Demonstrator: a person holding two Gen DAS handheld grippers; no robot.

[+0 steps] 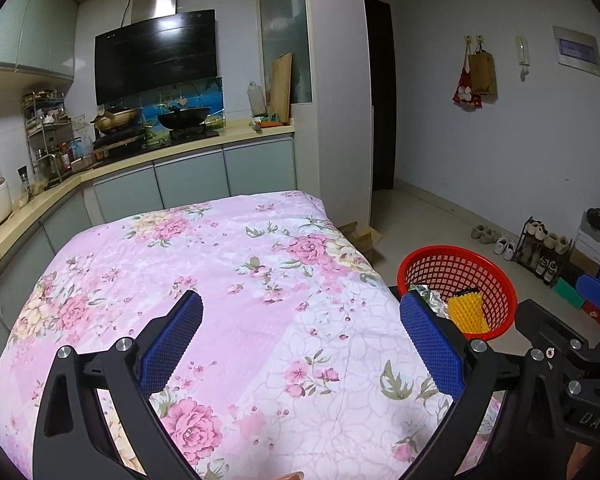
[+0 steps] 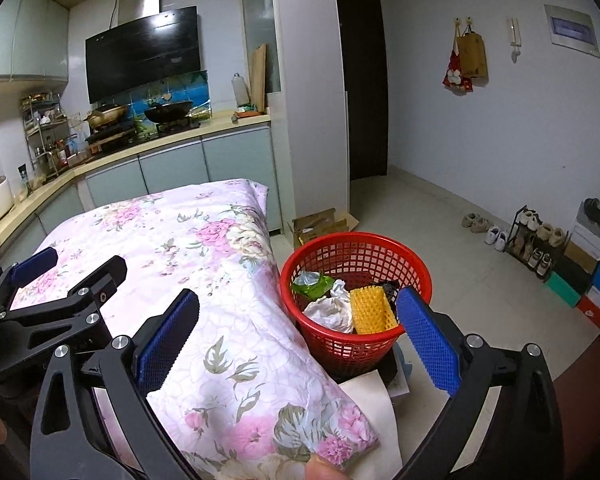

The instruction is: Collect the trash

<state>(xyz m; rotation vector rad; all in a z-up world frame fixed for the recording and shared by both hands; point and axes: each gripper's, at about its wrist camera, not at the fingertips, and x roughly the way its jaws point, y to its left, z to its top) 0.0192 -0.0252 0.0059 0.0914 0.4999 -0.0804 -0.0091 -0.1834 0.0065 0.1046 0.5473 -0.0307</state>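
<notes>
Blue rubber pads sit on both of your grippers, and both pairs of jaws stand wide apart with nothing between them. Your left gripper (image 1: 300,336) hangs over the pink flowered cloth (image 1: 228,280) that covers the table. Under it the cloth is bare and flat, so you have open room there all the way to the far edge. Your right gripper (image 2: 298,332) hangs over the cloth's right edge, where the cloth folds down at the near corner. A fingertip (image 2: 320,470) shows at the very bottom of the right view.

Just past that edge stands the red plastic basket with holes (image 2: 356,336). It sits lower than the table top and close beside it. Inside it you can see the trash: a yellow bumpy pad (image 2: 370,310), a white crumpled paper (image 2: 332,312) and a green wrapper (image 2: 314,282).

The left view shows only part of the basket, with the yellow pad and something shiny behind your right-side pad. The right view shows the whole rim, and also your left gripper off to the left over the cloth.

Farther right the pale floor (image 2: 452,232) is open. A brown cardboard box (image 2: 316,226) lies behind the basket. Shoes on a low rack (image 2: 536,240) stand by the far wall. Beyond the table runs the kitchen counter (image 1: 204,146) with a black wok (image 1: 184,118) on it.
</notes>
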